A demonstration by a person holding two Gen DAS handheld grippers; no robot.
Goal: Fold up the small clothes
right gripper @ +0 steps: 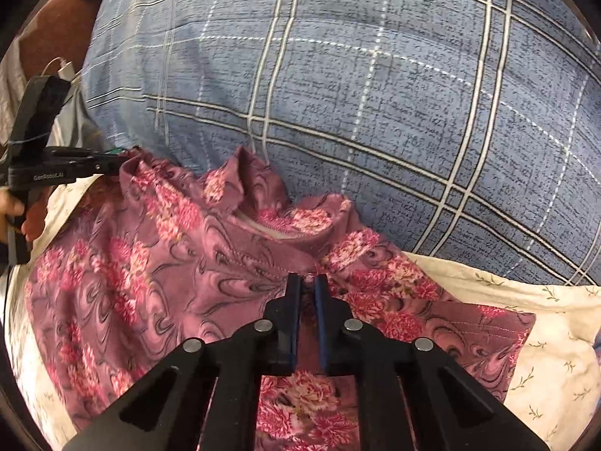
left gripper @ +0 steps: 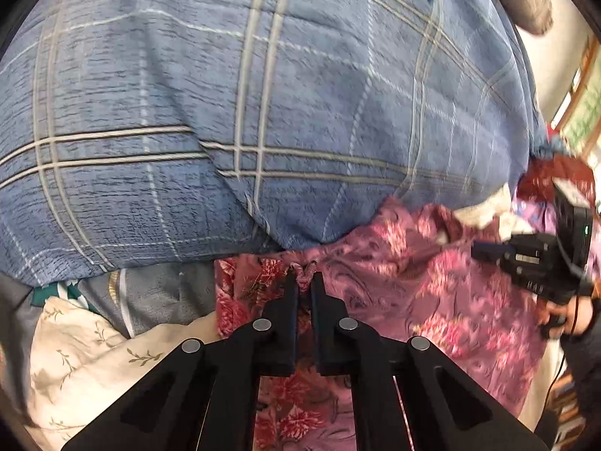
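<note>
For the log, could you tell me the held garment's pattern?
Pink floral garment, dusty mauve ground; clearest in the right wrist view.

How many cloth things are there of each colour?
Pink flowery garment: 1
Blue checked quilt: 1
Cream leafy sheet: 1
Grey cloth: 1
Total: 4

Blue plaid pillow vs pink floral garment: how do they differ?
The blue plaid pillow is plump, with a grid print; the pink floral garment lies flat and crumpled. The pillow is untouched; the garment is pinched by the left gripper and right gripper. Both rest on the cream sheet.
</note>
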